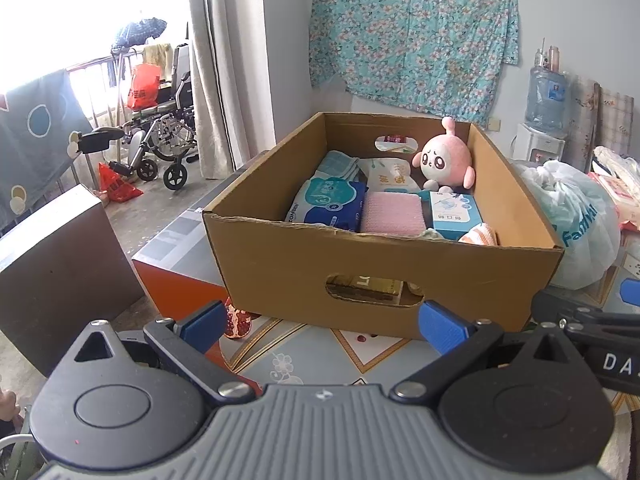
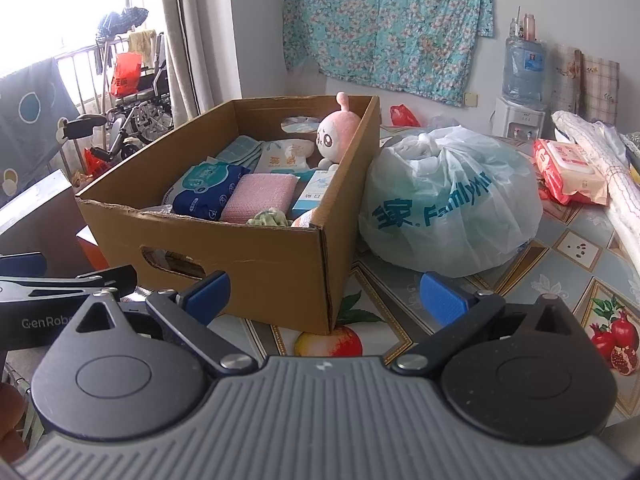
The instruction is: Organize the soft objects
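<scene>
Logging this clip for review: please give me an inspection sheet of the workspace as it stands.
Surface: table under a fruit-print cloth.
Job's things: cardboard box holding a pink plush, pink towel, packets.
Clutter: tied plastic bag against the box; wipes pack.
Grippers: left gripper and right gripper open, empty.
Cables: nothing seen.
Surroundings: wheelchair, water dispenser, floral cloth on wall.
</scene>
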Demonstrator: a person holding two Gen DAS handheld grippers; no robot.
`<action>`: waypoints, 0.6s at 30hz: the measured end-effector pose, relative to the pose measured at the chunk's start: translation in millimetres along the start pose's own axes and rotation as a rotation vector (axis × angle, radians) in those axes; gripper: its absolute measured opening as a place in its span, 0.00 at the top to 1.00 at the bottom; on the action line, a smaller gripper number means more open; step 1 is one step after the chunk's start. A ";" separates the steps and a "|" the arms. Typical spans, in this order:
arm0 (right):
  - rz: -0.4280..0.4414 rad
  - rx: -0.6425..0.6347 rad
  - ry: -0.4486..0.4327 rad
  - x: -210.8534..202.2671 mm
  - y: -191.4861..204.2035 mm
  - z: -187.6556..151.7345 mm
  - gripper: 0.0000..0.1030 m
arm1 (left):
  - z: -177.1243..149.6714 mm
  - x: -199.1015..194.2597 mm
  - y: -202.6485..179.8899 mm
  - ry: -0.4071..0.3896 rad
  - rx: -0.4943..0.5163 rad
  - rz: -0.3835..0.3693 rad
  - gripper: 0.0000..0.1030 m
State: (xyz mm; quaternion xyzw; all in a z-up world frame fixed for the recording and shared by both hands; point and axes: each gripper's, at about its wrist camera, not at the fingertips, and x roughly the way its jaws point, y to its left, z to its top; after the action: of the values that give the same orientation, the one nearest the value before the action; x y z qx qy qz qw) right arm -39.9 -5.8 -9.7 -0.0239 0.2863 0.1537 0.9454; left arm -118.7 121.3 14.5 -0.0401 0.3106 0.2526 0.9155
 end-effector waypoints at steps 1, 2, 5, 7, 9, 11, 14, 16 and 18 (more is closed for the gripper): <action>0.002 0.001 0.003 0.9 0.2 -0.1 0.01 | -0.1 0.4 -0.2 0.001 0.001 0.002 0.00; 0.003 0.002 0.004 1.3 0.2 -0.5 0.01 | -0.2 0.7 -0.3 0.003 0.001 0.003 0.00; 0.008 0.005 0.011 3.1 0.3 -1.6 0.01 | -0.3 2.2 0.8 0.013 -0.003 0.000 0.00; 0.010 0.005 0.015 3.9 0.5 -2.0 0.01 | -0.9 3.4 1.7 0.018 -0.005 -0.001 0.00; 0.010 0.005 0.019 4.7 0.4 -2.4 0.01 | -0.5 5.0 1.6 0.023 -0.005 0.000 0.00; 0.010 0.005 0.021 5.7 0.5 -2.5 0.01 | -0.6 6.2 1.6 0.025 -0.003 0.001 0.01; 0.011 0.006 0.023 6.8 0.0 -2.7 0.01 | -0.7 6.9 1.8 0.029 -0.005 -0.002 0.01; 0.012 0.006 0.024 6.9 0.0 -2.8 0.01 | -1.3 7.9 2.1 0.034 -0.008 -0.005 0.01; 0.012 0.006 0.025 7.0 0.2 -3.0 0.01 | -2.1 8.8 2.2 0.037 -0.009 -0.004 0.01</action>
State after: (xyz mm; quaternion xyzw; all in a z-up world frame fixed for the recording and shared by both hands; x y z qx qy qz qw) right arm -36.1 -4.1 -16.0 -0.0214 0.2988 0.1582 0.9409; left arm -114.9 126.6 7.9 -0.0496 0.3262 0.2511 0.9100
